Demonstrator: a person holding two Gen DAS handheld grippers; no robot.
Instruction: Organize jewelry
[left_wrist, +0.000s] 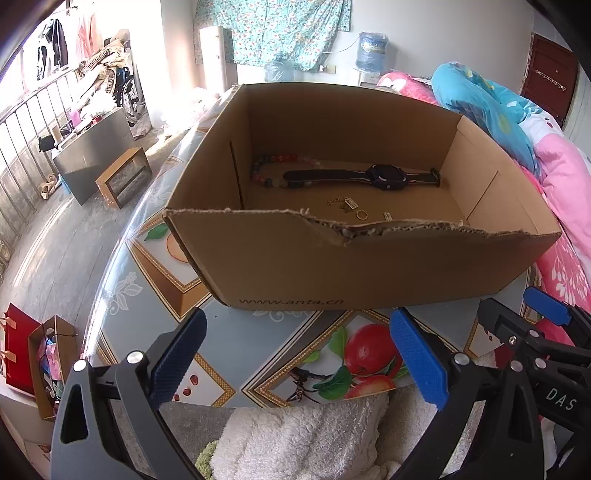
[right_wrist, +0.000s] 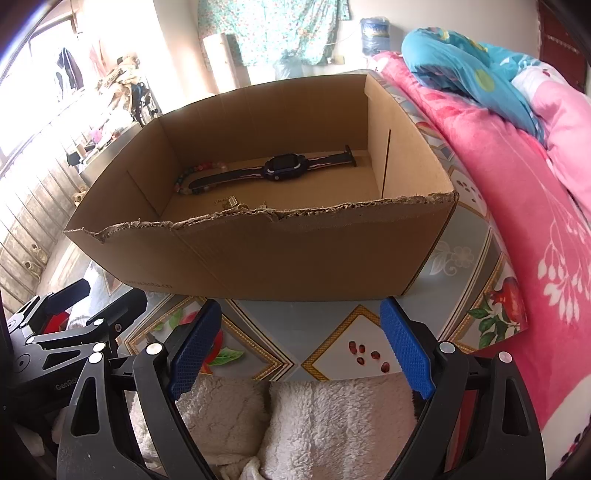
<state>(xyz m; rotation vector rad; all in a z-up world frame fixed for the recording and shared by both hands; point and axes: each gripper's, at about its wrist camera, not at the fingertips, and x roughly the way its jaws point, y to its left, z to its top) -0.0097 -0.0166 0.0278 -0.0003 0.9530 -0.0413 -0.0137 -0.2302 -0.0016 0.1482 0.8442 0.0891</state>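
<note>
An open cardboard box (left_wrist: 369, 269) (right_wrist: 280, 254) with a torn front rim stands on the patterned table. On its floor lie a dark wristwatch (left_wrist: 384, 177) (right_wrist: 284, 168), a string of coloured beads (left_wrist: 275, 162) (right_wrist: 188, 179), and small gold pieces including a ring (left_wrist: 361, 214) and a charm (right_wrist: 231, 201). My left gripper (left_wrist: 295, 354) hangs open in front of the box's near wall, with nothing between its fingers. Beside it my right gripper (right_wrist: 299, 347) is also open and empty, short of the same wall.
The table (left_wrist: 258, 339) (right_wrist: 306, 332) carries a glossy fruit-patterned cover. White fluffy cloth (left_wrist: 306, 432) (right_wrist: 332, 421) lies at its near edge under both grippers. Pink and blue bedding (right_wrist: 517, 184) rises along the right. The floor on the left holds boxes (left_wrist: 123, 175) and a railing (left_wrist: 22, 155).
</note>
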